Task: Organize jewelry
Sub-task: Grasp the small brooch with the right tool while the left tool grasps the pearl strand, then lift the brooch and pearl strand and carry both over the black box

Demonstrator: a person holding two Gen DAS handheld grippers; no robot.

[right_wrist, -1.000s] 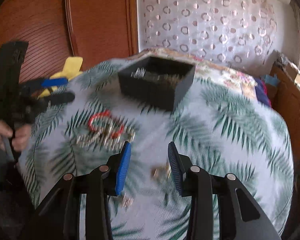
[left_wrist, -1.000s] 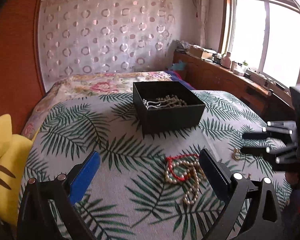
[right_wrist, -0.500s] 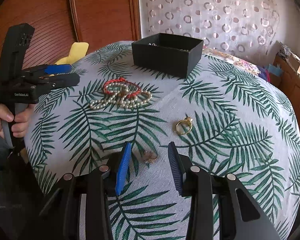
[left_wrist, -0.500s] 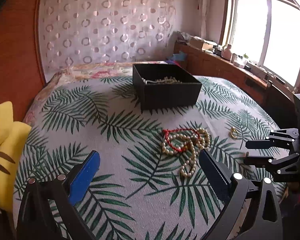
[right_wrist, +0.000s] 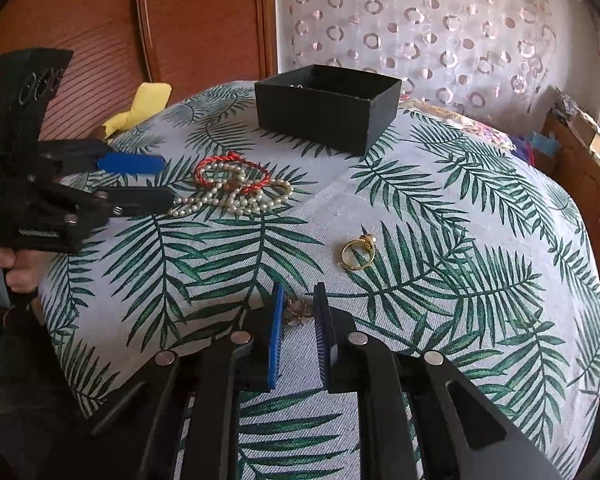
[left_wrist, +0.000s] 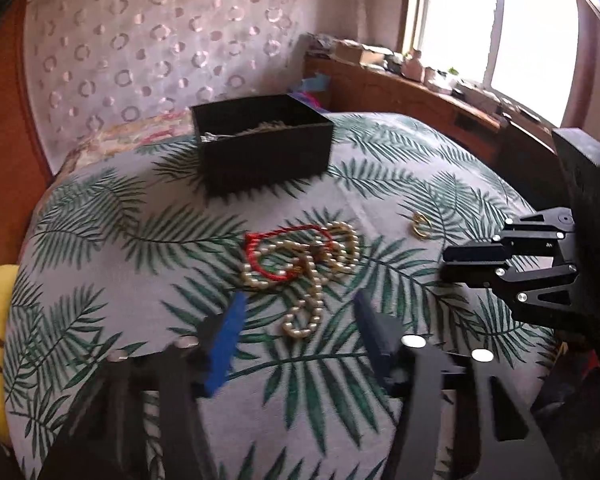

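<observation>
— Tongs first: our right tongs [right_wrist: 298, 312] are narrowing around the small earring [right_wrist: 298, 311], not yet gripping.

— And our left tongs [left_wrist: 298, 320] are closing in, still open, straddling the pearl necklace [left_wrist: 304, 268] tail; we're leaving the black box [left_wrist: 262, 148] waiting beyond.

Daylit window [left_wrist: 496, 28] glare, fisheye-warped edges, slight blur.

black box [right_wrist: 326, 110], green-fronded cloth [right_wrist: 440, 216]
</observation>
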